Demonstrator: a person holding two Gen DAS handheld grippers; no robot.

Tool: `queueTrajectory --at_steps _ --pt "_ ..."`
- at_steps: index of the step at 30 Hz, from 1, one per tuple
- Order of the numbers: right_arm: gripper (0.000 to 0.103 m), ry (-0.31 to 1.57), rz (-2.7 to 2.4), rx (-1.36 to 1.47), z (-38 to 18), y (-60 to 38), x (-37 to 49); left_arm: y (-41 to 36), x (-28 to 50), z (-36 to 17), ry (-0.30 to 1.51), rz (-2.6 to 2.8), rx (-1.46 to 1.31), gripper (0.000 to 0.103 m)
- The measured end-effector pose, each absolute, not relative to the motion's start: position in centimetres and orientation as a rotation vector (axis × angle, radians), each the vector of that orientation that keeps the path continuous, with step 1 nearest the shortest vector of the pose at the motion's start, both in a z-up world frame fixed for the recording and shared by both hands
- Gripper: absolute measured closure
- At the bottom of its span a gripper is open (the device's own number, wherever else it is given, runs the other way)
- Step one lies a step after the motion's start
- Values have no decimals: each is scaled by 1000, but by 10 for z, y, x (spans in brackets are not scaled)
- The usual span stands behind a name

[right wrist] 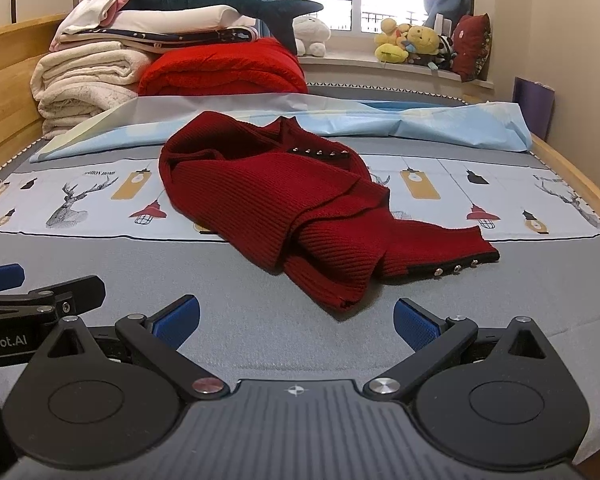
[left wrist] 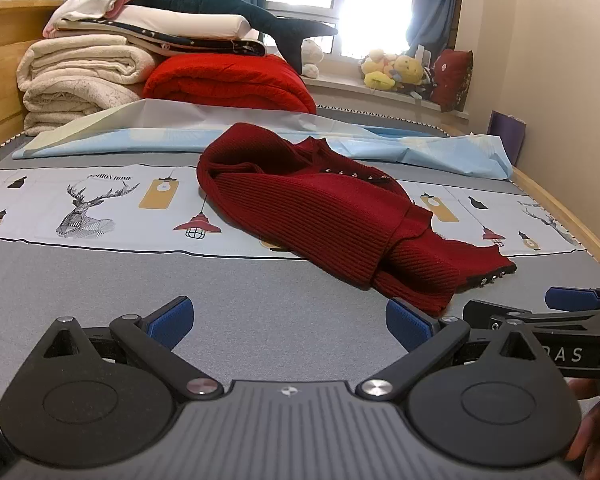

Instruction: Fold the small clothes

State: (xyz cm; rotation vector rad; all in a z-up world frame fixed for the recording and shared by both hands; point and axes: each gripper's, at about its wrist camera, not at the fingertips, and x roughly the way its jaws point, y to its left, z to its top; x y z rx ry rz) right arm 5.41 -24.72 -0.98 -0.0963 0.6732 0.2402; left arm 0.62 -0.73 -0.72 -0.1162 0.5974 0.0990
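A dark red ribbed knit sweater (left wrist: pixel 320 208) lies crumpled on the bed, with metal studs along the shoulder and on a black-edged cuff (left wrist: pixel 492 276) at its right end. It shows in the right wrist view (right wrist: pixel 292 200) too. My left gripper (left wrist: pixel 288 320) is open and empty, low over the grey sheet just short of the sweater's near edge. My right gripper (right wrist: pixel 296 320) is open and empty, also just short of the sweater. Each gripper shows at the other view's edge, the right one (left wrist: pixel 540 320) and the left one (right wrist: pixel 40 300).
Folded blankets and a red quilt (left wrist: pixel 228 80) are stacked at the bed's far left, with a plush shark on top. A light blue sheet (left wrist: pixel 440 148) lies crumpled behind the sweater. Wooden bed rails (left wrist: pixel 572 220) run along both sides. Plush toys (left wrist: pixel 396 68) sit on the windowsill.
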Motion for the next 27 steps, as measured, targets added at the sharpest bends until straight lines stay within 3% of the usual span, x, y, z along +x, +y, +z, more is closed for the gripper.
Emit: queueTrajectory --at_steps 27 --pt "3 646 252 -76 -4 -246 57 -2 6 -3 576 117 -116 1"
